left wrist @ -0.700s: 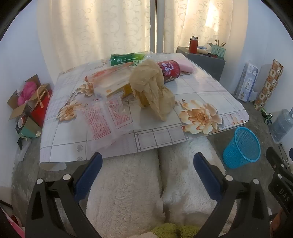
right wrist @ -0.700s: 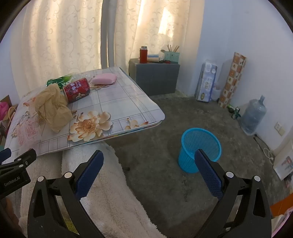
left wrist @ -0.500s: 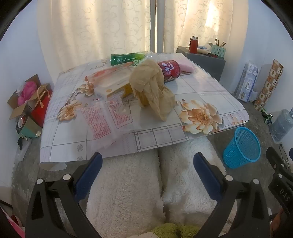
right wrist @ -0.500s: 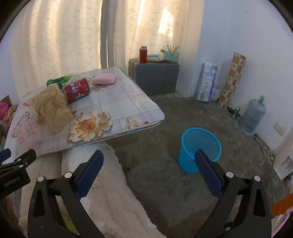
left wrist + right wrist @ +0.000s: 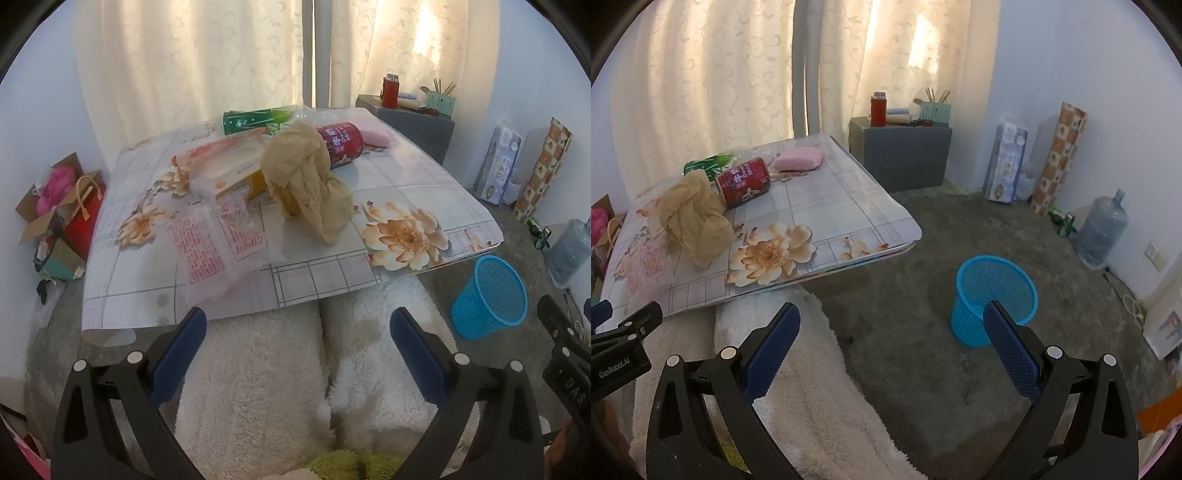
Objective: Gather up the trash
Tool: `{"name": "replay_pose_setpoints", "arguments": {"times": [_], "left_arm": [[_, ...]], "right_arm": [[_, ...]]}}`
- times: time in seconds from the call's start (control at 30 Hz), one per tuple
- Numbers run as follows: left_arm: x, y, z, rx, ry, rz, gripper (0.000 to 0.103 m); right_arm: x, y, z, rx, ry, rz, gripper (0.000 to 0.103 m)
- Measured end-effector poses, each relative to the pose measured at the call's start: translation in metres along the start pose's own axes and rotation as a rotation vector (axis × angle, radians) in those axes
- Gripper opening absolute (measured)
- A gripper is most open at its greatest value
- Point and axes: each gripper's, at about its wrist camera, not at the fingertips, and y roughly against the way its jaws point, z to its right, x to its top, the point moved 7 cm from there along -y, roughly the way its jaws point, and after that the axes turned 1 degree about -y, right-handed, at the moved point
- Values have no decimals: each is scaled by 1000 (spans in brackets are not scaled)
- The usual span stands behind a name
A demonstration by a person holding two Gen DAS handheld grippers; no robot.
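Observation:
A low table [image 5: 424,177] with a flowered cover holds trash: a crumpled tan paper bag [image 5: 306,181], a red can [image 5: 341,144] on its side, a green bottle [image 5: 255,120], clear plastic wrappers with pink print [image 5: 214,243], a flat box [image 5: 225,166] and a pink pack [image 5: 375,134]. A blue mesh bin [image 5: 489,297] stands on the floor at the right; it also shows in the right wrist view [image 5: 995,299]. My left gripper [image 5: 295,350] is open and empty, in front of the table. My right gripper [image 5: 892,343] is open and empty, above the carpet beside the bin.
White fluffy legs [image 5: 295,369] lie under both grippers. A grey cabinet [image 5: 901,151] with a red flask stands behind the table. A water jug [image 5: 1102,232], tissue pack [image 5: 1006,162] and paper roll [image 5: 1058,158] line the right wall. Boxes and bags [image 5: 62,214] sit at the left.

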Motion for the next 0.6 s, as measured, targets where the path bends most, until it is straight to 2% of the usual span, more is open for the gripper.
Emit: {"name": "replay_pose_setpoints", "arguments": {"times": [0.6], "left_arm": [[5, 10, 13, -24, -26, 40, 97]], "right_arm": [[3, 3, 2, -3, -9, 7, 95]]}}
